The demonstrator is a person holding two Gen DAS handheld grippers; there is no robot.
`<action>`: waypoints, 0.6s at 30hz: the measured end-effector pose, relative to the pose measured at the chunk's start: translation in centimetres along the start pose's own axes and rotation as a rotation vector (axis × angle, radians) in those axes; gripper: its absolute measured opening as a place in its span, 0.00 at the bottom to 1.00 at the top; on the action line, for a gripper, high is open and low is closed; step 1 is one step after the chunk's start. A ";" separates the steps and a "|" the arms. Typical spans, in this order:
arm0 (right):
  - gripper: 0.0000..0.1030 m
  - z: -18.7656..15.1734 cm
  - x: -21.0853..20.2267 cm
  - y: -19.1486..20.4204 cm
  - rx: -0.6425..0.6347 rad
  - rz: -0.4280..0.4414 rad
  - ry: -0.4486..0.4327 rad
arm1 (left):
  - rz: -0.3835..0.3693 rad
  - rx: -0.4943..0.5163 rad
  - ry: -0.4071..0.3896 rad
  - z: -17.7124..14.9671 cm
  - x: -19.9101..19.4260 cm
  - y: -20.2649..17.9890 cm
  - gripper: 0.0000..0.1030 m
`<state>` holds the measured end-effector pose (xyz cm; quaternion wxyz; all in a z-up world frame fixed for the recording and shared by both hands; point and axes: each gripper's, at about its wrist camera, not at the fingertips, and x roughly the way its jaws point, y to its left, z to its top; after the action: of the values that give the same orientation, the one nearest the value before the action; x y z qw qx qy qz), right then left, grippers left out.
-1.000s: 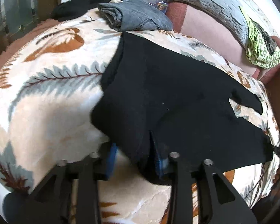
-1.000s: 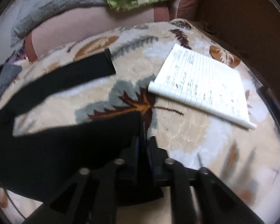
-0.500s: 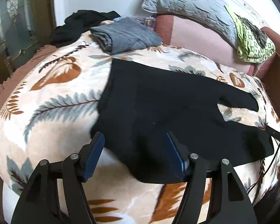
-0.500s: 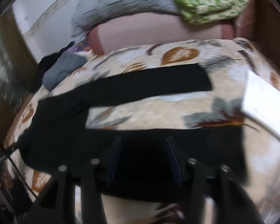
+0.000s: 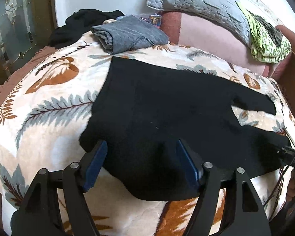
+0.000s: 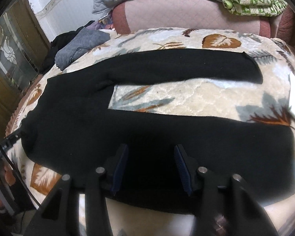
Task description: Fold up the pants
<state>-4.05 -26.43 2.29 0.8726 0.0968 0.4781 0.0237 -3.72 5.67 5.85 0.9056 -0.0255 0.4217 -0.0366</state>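
Observation:
Black pants [image 5: 167,114] lie spread flat on a leaf-patterned blanket [image 5: 49,122], waist to the left, the two legs apart and running right. In the right wrist view the pants [image 6: 88,122] show both legs with a gap of blanket between them. My left gripper [image 5: 141,163] is open and empty, hovering over the waist's near corner. My right gripper [image 6: 150,167] is open and empty above the near leg.
Folded grey jeans [image 5: 127,33] and a black garment [image 5: 82,23] lie at the blanket's far left. A grey pillow [image 5: 202,0] and a green patterned cloth [image 5: 267,41] rest on the pink headboard cushion [image 5: 210,33]. A wooden cabinet [image 6: 7,63] stands at the left.
Both grippers were shut on the pants a second ago; they have opened, let go and drawn back. The pants now lie flat. The right view has swung left along the pants.

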 end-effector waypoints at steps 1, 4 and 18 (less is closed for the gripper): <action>0.48 0.0 0.2 0.1 -0.004 0.002 0.004 | 0.004 -0.006 -0.002 0.1 -0.2 0.4 0.70; 0.49 -0.4 0.8 0.3 -0.030 -0.015 0.017 | 0.027 0.003 0.013 0.1 -0.3 1.1 0.70; 0.63 8.0 1.3 2.4 -0.267 -0.002 -0.067 | -0.165 0.060 0.063 5.1 1.3 1.4 0.83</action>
<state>3.51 -25.04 5.88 0.8934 -0.0201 0.4411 0.0831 1.06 7.07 8.06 0.8861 -0.0319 0.4454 -0.1243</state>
